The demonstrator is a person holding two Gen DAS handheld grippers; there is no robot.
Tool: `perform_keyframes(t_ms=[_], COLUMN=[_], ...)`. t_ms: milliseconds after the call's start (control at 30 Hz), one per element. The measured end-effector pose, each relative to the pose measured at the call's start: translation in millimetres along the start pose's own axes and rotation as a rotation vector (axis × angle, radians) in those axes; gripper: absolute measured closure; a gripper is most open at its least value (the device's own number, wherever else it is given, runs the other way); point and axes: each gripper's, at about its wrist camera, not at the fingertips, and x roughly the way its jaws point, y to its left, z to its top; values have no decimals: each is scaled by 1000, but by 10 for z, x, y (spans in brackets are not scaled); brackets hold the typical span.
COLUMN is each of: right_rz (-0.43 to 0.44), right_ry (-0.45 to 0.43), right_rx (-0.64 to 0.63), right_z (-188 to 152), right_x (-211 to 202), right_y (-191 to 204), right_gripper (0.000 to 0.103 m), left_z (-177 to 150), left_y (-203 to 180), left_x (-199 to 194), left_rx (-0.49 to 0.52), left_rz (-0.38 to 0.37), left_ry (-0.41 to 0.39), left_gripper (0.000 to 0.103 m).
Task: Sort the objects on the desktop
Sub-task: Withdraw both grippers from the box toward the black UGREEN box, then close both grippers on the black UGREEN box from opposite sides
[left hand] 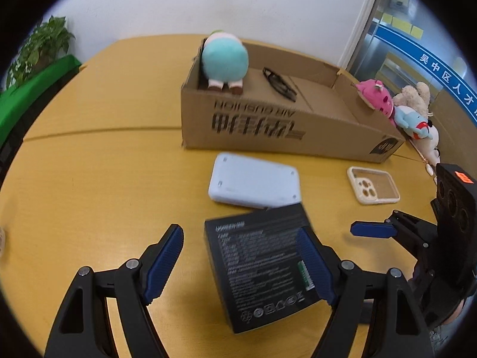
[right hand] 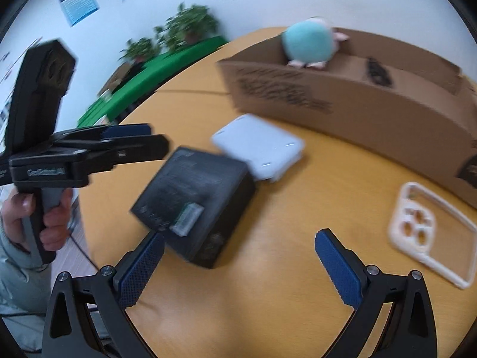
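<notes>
Black gripper (left hand: 241,265) frames, blue ribbed pads (left hand: 163,265), silver screws; pale grey-green sleeve (right hand: 12,271).

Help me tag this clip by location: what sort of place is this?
Probably an office or meeting room: a large wooden table against a plain white wall, potted plants in the corner, and a glass partition with sticky notes and a blue band of Chinese lettering.

The left tool (left hand: 241,265) hangs wide open over a black box (left hand: 262,265), beside a white device (left hand: 253,185).
</notes>
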Motion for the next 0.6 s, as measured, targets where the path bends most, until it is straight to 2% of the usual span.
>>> perform_keyframes(t_ms=[200, 300, 333, 500, 600], right_rz=[22, 34, 30, 20, 14], right_ry=[37, 43, 44, 37, 46], right_rx=[-38, -26, -24, 16, 48], right_z=[1, -13, -31, -128, -236], right_x=[272, 315, 318, 219, 136], right_y=[211, 222, 214, 44, -115], right_gripper=[0, 0, 0, 0, 0], left_z=[-158, -204, -219, -203, -187], left_y=[130, 135, 115, -129, -250], left_x=[156, 231, 249, 328, 366], left_rx=[-28, -31, -32, 21, 39], left_rz=[-56, -111, -148, -193, -195], left_ry=[49, 75, 79, 84, 94], left_gripper=[26, 27, 29, 29, 29])
